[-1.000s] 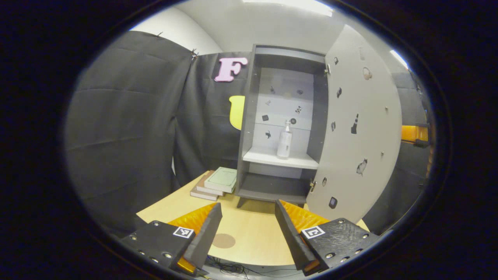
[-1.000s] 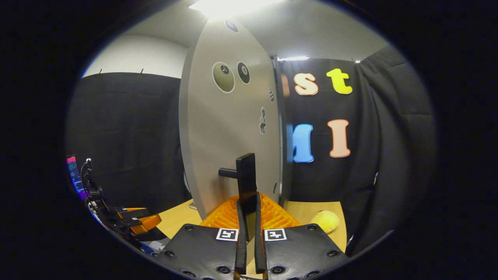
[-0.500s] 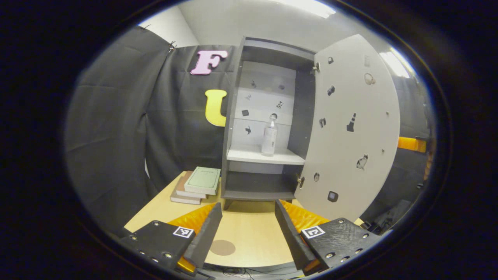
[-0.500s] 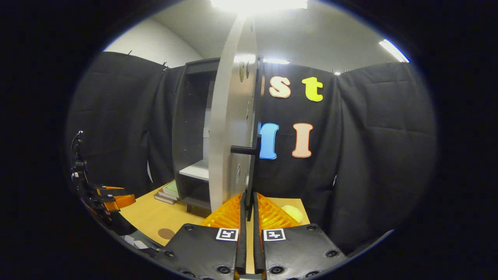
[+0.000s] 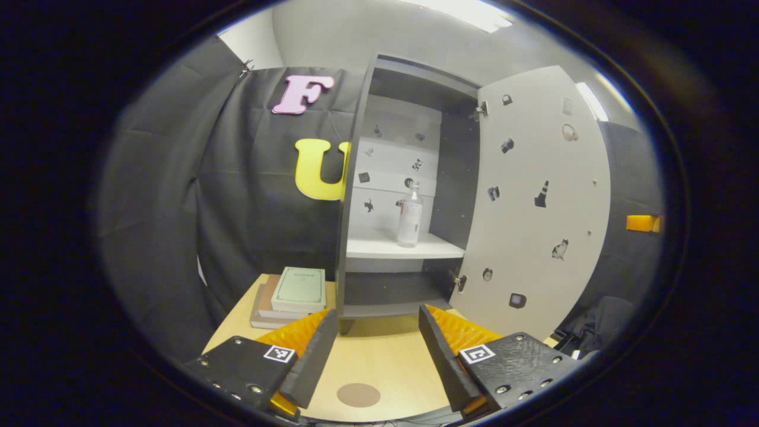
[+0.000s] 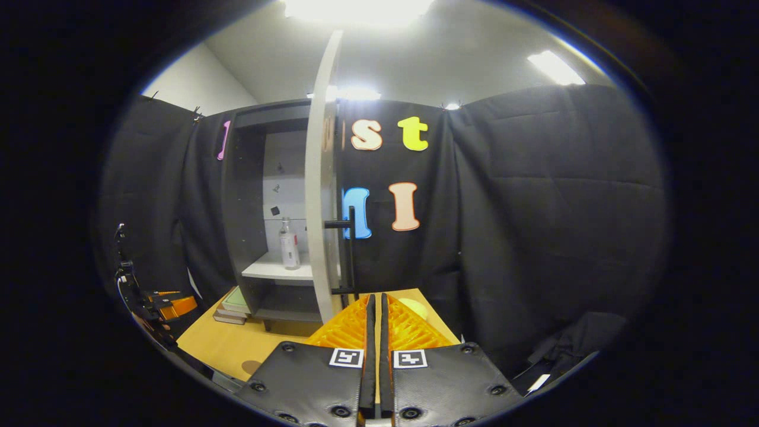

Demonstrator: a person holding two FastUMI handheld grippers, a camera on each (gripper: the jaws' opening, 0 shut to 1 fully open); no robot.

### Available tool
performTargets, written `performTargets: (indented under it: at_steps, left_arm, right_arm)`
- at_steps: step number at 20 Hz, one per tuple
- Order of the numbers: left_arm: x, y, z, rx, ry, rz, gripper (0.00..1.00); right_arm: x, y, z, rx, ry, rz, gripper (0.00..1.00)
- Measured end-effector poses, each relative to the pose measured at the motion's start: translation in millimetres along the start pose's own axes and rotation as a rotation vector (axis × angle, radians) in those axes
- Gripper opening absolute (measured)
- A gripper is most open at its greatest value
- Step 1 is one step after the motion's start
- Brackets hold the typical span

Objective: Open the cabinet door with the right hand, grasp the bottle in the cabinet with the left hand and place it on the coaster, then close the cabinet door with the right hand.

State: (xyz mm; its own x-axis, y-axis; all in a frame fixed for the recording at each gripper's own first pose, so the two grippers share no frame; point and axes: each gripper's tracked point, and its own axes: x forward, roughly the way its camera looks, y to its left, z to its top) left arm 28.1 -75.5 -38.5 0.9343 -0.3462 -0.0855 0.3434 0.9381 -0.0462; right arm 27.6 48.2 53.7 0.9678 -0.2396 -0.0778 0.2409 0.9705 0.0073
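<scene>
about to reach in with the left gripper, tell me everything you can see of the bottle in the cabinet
The bottle is slim, clear and pale, with a narrow neck, a small cap and a label too small to read. It stands upright on the cabinet's white middle shelf, towards its right side, and only the shelf touches it. The cabinet door is open. The right gripper view also shows the bottle.

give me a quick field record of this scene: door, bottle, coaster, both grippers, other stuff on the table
cabinet door: swung open
bottle: upright on the cabinet's white shelf
coaster: bare, on the table
left gripper: open, short of the cabinet
right gripper: shut, holding nothing, near the door handle
books: stacked left of the cabinet
</scene>
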Motion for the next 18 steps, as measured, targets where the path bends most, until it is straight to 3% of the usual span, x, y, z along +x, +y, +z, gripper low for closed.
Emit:
performTargets:
  at_steps: [5,12,15,17,18]
  left_arm:
    - [46,-5,56,0.006,-0.091,-0.045,0.83]
    - [147,-42,130,0.044,-0.152,-0.092,0.84]
    - [193,-54,145,-0.021,-0.131,-0.088,0.83]
    - [222,-64,159,-0.041,-0.141,-0.088,0.82]
    - [236,-68,162,-0.025,-0.139,-0.085,0.82]
  right_arm:
    - [21,-32,15,0.033,-0.026,-0.082,0.05]
    - [115,-74,21,0.093,-0.051,-0.115,0.03]
    - [154,-82,20,0.106,-0.042,-0.098,0.00]
    - [176,-88,16,0.113,-0.026,-0.080,0.17]
    - [188,-95,14,0.115,-0.022,-0.090,0.15]
